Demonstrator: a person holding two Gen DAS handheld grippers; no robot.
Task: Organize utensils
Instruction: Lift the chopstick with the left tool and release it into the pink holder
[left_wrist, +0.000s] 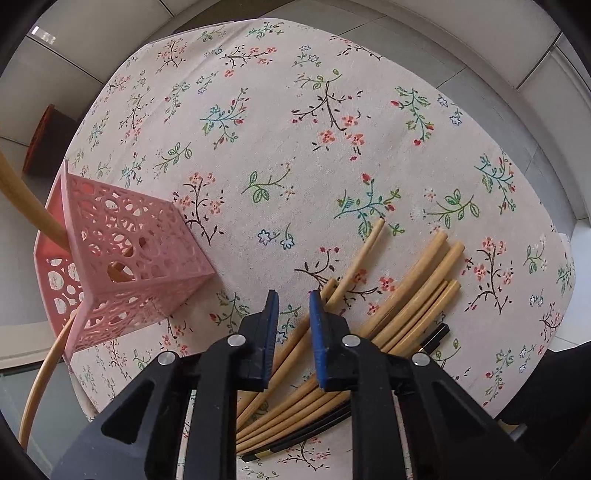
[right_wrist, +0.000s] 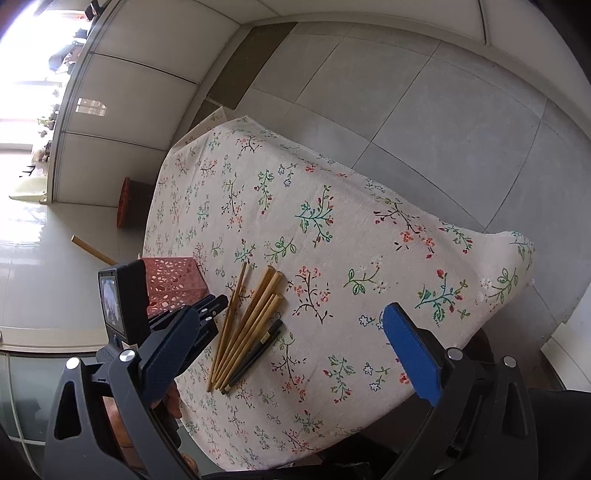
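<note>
Several wooden chopsticks (left_wrist: 402, 295) and a black pair (left_wrist: 436, 336) lie in a loose pile on the floral tablecloth (left_wrist: 295, 147). My left gripper (left_wrist: 293, 302) is open just above the pile's left side, with one chopstick (left_wrist: 295, 347) lying between its blue pads. A pink perforated holder (left_wrist: 129, 258) with two chopsticks (left_wrist: 26, 199) in it stands to the left. In the right wrist view the pile (right_wrist: 251, 325), the holder (right_wrist: 173, 282) and the left gripper (right_wrist: 212, 306) show. My right gripper (right_wrist: 291, 354) is wide open and empty, held high above the table.
The table's edges (right_wrist: 461, 236) drop to a grey tiled floor. A dark stool with a red side (right_wrist: 129, 203) stands on the floor beyond the far end. White cabinet panels (right_wrist: 122, 96) line the wall.
</note>
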